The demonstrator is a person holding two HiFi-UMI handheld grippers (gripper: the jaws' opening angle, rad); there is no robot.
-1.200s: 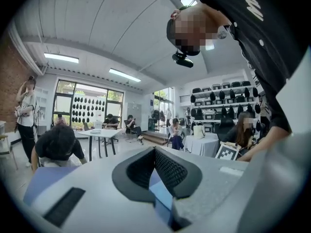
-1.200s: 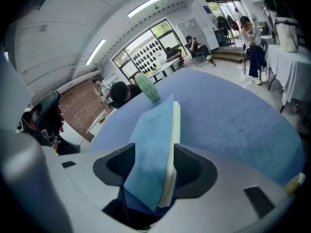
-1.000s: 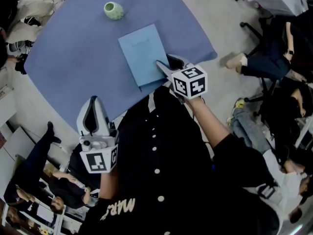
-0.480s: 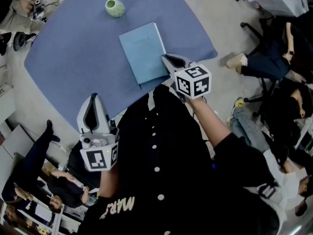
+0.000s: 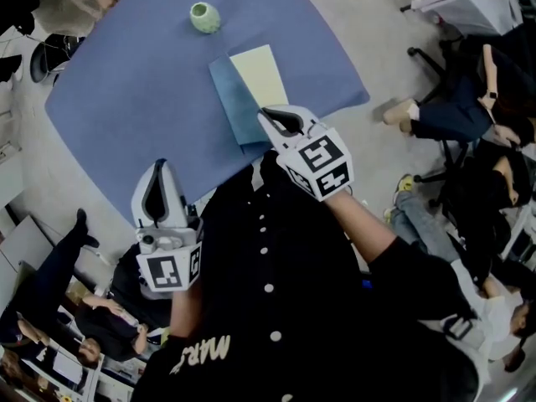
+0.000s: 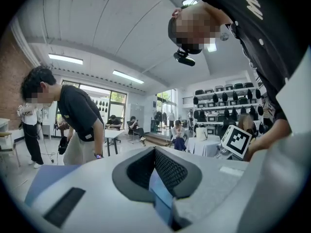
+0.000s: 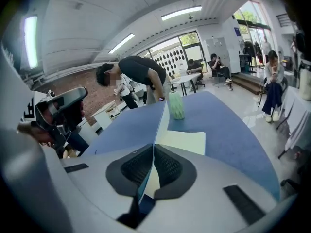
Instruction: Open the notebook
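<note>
The blue notebook (image 5: 239, 107) lies on the blue table (image 5: 134, 90), its cover raised on edge and a cream page (image 5: 260, 74) showing beneath. My right gripper (image 5: 267, 115) is shut on the cover's near edge. In the right gripper view the cover (image 7: 158, 123) stands upright out of the closed jaws (image 7: 154, 152), with the cream page (image 7: 183, 142) flat to its right. My left gripper (image 5: 159, 172) hovers at the table's near left edge, shut with nothing in it; in its own view the left gripper (image 6: 155, 153) points level across the room.
A small green vase (image 5: 203, 17) stands on the table beyond the notebook, also the green vase (image 7: 176, 106) in the right gripper view. A person (image 6: 80, 120) bends at the table's far side. Seated people and chairs (image 5: 456, 107) crowd the right.
The notebook lay closed a second ago. My right gripper closed on the cover's edge and rose, swinging the cover up and leftward and baring the cream page. The left gripper stayed put.
</note>
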